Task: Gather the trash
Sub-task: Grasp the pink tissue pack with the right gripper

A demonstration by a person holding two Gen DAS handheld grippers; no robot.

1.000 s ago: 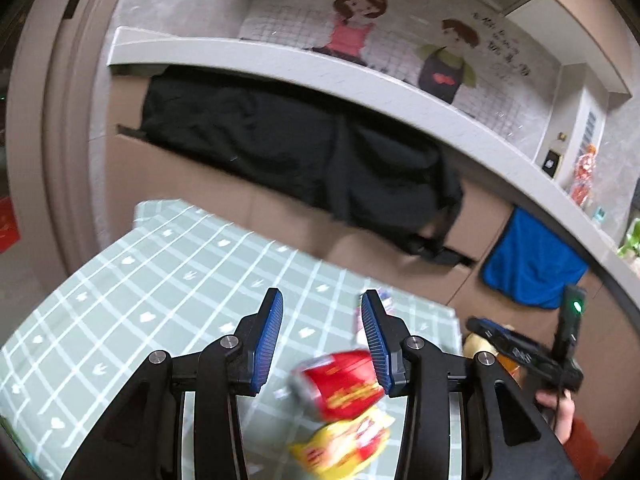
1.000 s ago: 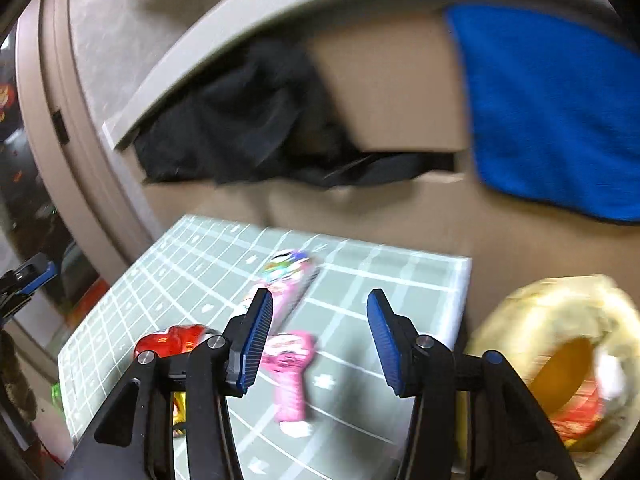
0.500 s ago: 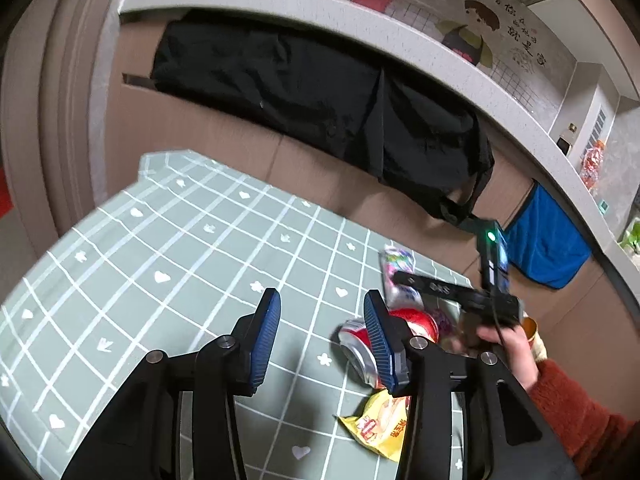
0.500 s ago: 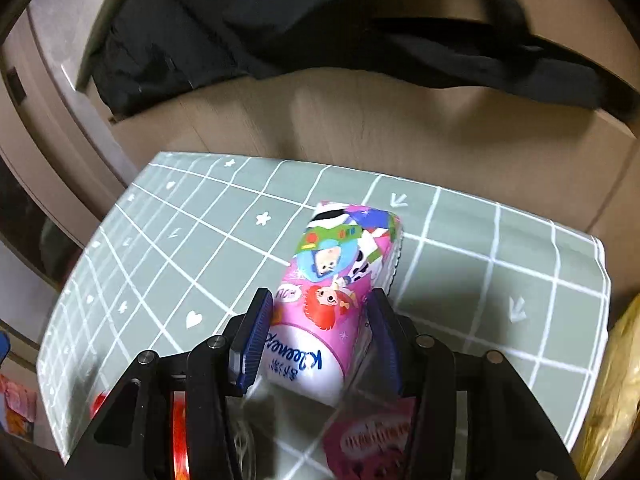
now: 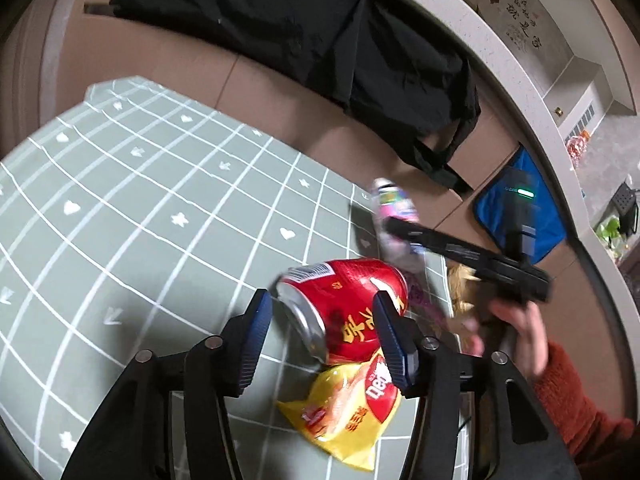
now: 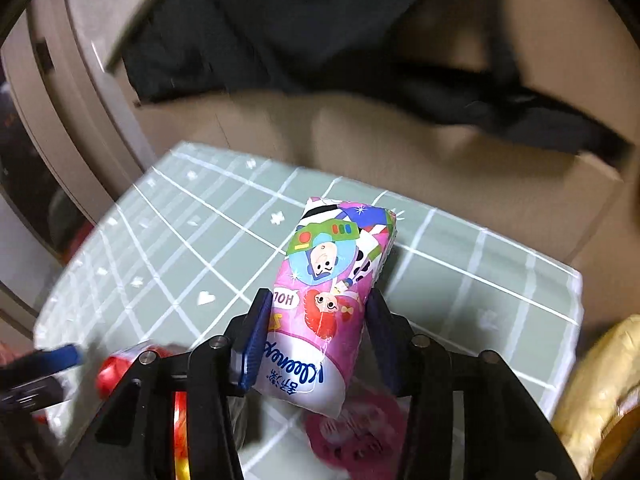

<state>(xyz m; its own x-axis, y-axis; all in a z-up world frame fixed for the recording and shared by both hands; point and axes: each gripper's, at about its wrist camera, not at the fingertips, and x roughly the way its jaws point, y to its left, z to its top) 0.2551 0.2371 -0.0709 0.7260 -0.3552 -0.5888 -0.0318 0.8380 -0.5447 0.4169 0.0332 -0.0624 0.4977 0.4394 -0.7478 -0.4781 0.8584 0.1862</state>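
Note:
A red drink can [image 5: 344, 308] lies on its side on the green checked tablecloth [image 5: 140, 220]. My left gripper [image 5: 324, 330] straddles it; its jaws are opening and a gap shows beside the left pad. A yellow snack bag [image 5: 348, 412] lies just under the can. In the right wrist view a pink cartoon-print tissue pack [image 6: 328, 276] fills the space in my right gripper [image 6: 318, 322], whose jaws are closing, both pads against its sides. A pink wrapper [image 6: 360, 428] lies beneath. The can [image 6: 120, 364] shows at the lower left.
A yellow bag [image 6: 600, 400] stands off the table's right edge. Black cloth [image 5: 300, 32] hangs over the brown cardboard behind the table, with a blue towel [image 5: 548, 216] further right. A hand in an orange-red sleeve [image 5: 528, 332] holds the right gripper.
My left gripper has sunk toward the can and its jaws have widened around it. My right gripper has swung left from the yellow bag to the tissue pack and narrowed onto it.

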